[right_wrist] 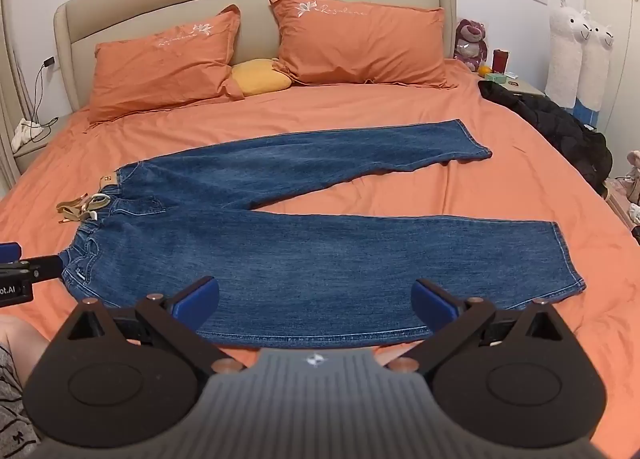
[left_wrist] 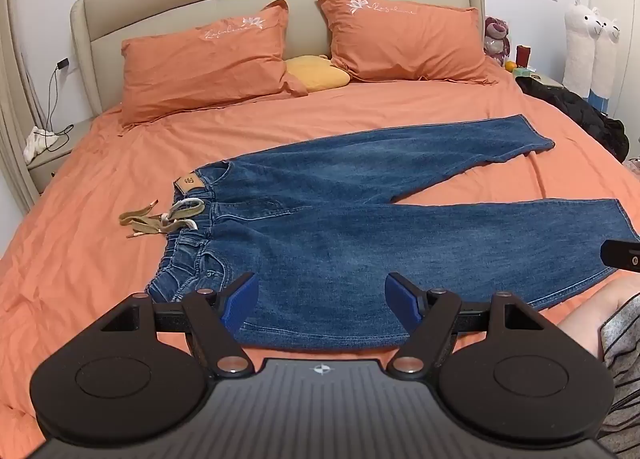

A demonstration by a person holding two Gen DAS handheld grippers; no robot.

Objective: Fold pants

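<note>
Blue jeans point(left_wrist: 340, 219) lie flat on the orange bed point(left_wrist: 80, 243), waistband to the left, the two legs spread apart toward the right. A beige drawstring point(left_wrist: 160, 217) trails from the waistband. My left gripper point(left_wrist: 322, 301) is open and empty, hovering over the near leg's front edge, near the waist end. In the right wrist view the jeans point(right_wrist: 320, 255) fill the middle. My right gripper point(right_wrist: 316, 301) is open and empty above the near leg's front edge. The left gripper's tip point(right_wrist: 24, 267) shows at that view's left edge.
Two orange pillows point(left_wrist: 208, 55) and a yellow cushion point(left_wrist: 316, 73) lie at the headboard. A black jacket point(right_wrist: 560, 131) lies on the bed's right side. Nightstands stand on both sides, with plush toys point(right_wrist: 568, 55) at the right wall. The person's knee point(left_wrist: 588, 315) is at the near edge.
</note>
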